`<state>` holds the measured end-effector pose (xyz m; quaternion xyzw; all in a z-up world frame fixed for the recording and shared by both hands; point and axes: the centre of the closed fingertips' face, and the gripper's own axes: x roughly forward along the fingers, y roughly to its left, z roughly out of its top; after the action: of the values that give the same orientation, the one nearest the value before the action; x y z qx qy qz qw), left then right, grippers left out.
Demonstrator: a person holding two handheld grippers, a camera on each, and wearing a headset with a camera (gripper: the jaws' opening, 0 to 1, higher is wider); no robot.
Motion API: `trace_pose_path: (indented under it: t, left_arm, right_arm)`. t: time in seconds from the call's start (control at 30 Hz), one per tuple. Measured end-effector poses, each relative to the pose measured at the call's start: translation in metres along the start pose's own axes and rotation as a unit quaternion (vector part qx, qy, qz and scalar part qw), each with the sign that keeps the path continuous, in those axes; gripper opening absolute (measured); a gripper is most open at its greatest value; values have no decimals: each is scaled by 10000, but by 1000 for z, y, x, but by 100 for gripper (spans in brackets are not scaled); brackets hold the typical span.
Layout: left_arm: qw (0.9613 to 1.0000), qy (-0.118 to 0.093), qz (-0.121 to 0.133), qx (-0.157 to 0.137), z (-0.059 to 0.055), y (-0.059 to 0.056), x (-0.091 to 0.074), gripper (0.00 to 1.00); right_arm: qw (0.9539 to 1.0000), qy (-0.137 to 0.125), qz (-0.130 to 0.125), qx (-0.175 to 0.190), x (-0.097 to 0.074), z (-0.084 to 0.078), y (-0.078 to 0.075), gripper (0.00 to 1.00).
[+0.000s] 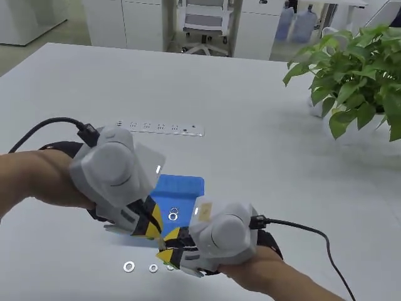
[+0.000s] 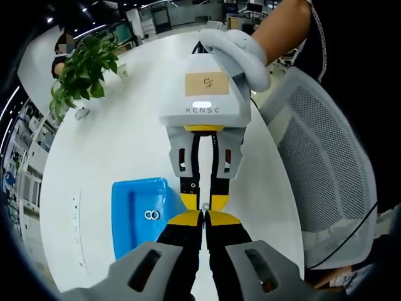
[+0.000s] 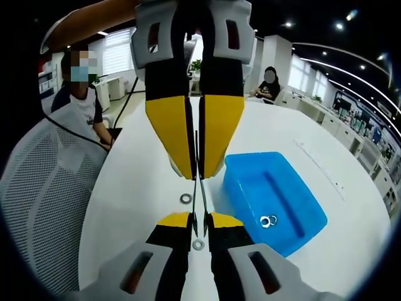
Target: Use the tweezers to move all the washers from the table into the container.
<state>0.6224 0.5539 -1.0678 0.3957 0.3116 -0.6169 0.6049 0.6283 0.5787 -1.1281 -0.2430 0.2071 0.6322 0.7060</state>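
Two silvery metal washers in blue plastic container beside right gripper. Three loose washers wait by its tips. It and left gripper both pinch thin metal tweezers, jaws nearly closed.

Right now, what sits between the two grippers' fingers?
The tweezers span it, pinched by the left gripper and right gripper; a washer lies on the table beside them. Right gripper view shows this.
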Motion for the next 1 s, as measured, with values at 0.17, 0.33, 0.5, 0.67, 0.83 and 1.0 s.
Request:
trace_pose_path:
  t: [0.17,0.33,0.5,0.67,0.83,1.0]
  left_arm:
    - [10000,-19,17,-49,-3,-3,7,6]
    - [9999,-54,41,-95,-4,-6,11,6]
    - [9999,-59,45,-114,-5,-7,14,6]
    - [9999,-62,47,-129,-5,-8,17,6]
    - [9998,-99,75,-139,-5,-8,19,6]
    - [9997,-178,60,-181,-1,-7,20,6]
  right_arm:
    - [10000,65,21,19,3,-7,4,12]
    - [9999,139,43,-15,5,-12,6,12]
    - [9999,161,42,-22,6,-15,7,12]
    - [9998,199,62,-32,8,-18,8,12]
    - [9998,204,51,-22,8,-19,8,12]
    - [9998,202,32,6,8,-21,7,12]
